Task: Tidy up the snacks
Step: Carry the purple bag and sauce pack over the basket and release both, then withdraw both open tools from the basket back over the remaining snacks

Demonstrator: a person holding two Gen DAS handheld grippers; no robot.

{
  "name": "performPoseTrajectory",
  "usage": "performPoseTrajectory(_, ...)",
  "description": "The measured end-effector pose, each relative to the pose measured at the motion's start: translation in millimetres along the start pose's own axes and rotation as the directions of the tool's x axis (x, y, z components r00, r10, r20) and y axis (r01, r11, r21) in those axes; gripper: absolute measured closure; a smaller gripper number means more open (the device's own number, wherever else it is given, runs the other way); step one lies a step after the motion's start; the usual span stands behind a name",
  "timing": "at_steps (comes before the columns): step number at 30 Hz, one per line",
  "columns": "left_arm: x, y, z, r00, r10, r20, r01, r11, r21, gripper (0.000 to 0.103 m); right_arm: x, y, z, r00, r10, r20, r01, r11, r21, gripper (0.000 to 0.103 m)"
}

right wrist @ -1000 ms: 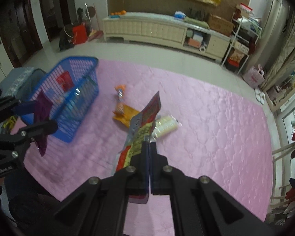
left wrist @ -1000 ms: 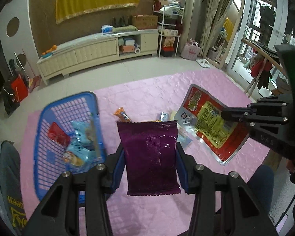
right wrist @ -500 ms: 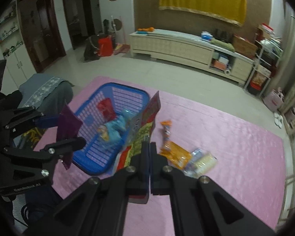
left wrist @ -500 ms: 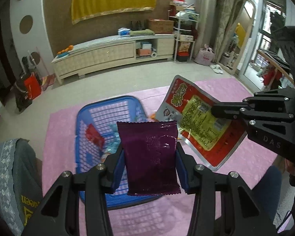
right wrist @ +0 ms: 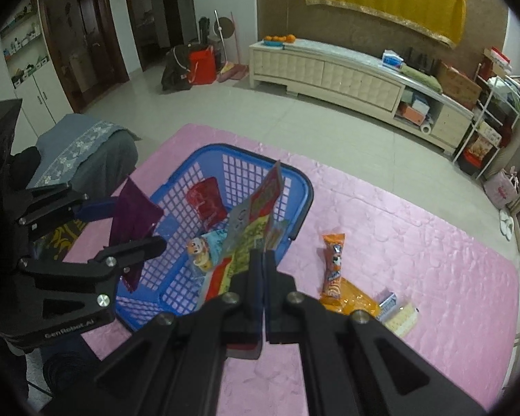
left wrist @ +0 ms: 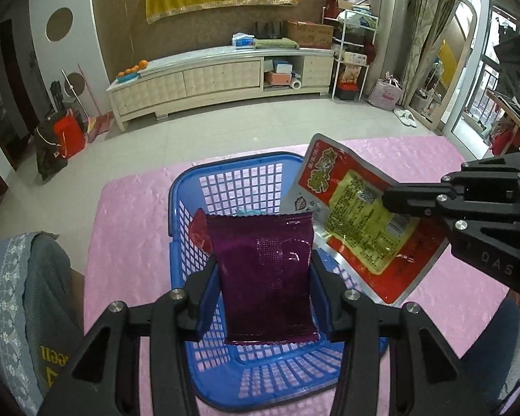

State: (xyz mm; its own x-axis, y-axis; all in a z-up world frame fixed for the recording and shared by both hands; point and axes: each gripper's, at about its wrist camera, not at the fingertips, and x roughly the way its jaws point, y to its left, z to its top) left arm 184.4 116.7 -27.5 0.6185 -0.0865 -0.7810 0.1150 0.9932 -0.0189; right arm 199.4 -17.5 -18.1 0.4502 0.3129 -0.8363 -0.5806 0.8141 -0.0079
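- Left claw: clamped on a purple packet by its two side edges, blue pads pressed to it. Packet hangs upright over the blue basket. No print readable on its face, only a dotted patch.
- Right claw: jaws pinched tight on the edge of a large red and yellow packet, also held over the basket, tilted. Red characters at its top and small print on the yellow panel; too small to read.
- Writing: "DAS" on the right claw's body in the left wrist view, cut off by the frame edge. "GenRobot.AI" on the left claw's body in the right wrist view.
- Basket sits on a pink mat on the floor. Inside: a red packet and a light blue packet with a cartoon face, partly hidden behind the held packet.
- On the mat, apart from the basket: an orange packet with a cartoon figure, lying over a flatter orange wrapper; just beside them a small silver packet and a pale cracker pack. Labels unreadable.
- Grey cloth with yellow letters at the left, lettering cut off.
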Motion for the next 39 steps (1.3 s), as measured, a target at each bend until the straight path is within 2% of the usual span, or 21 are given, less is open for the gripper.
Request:
performPoseTrajectory(10, 36, 22, 7, 0.999, -0.019, -0.035, 0.017, 0.999, -0.042, 0.058, 19, -12, 13, 1.0, -0.009, 0.021, 0.008, 0.999, 0.041, 0.1)
performPoseTrajectory(12, 36, 21, 6, 1.0, 0.01, -0.022, -0.01, 0.999, -0.038, 0.055, 20, -13, 14, 1.0, -0.009, 0.019, 0.008, 0.999, 0.049, 0.1)
performPoseTrajectory(14, 35, 18, 6, 1.0, 0.026, -0.012, -0.026, 1.0, -0.011, 0.04, 22, -10, 16, 1.0, -0.012, 0.02, 0.011, 0.999, 0.051, 0.1)
performPoseTrajectory(16, 29, 14, 4, 1.0, 0.021, -0.005, -0.021, 1.0, 0.007, 0.034, 19, -8, 15, 1.0, -0.009, 0.02, 0.008, 0.999, 0.052, 0.1)
performPoseTrajectory(19, 21, 17, 1, 1.0, 0.008, -0.005, -0.008, 1.0, -0.017, 0.026, 15, -6, 15, 1.0, -0.009, 0.023, 0.008, 0.999, 0.045, 0.1)
performPoseTrajectory(29, -8, 34, -10, 1.0, 0.011, 0.002, -0.011, 0.998, -0.062, 0.023, 0, 12, 20, 0.999, 0.013, 0.041, -0.014, 1.0, 0.02, 0.1)
performPoseTrajectory(39, -19, 45, -31, 1.0, 0.029, -0.001, -0.029, 0.996, -0.088, 0.023, 26, 40, 5, 0.998, 0.006, -0.061, -0.006, 1.0, 0.005, 0.1)
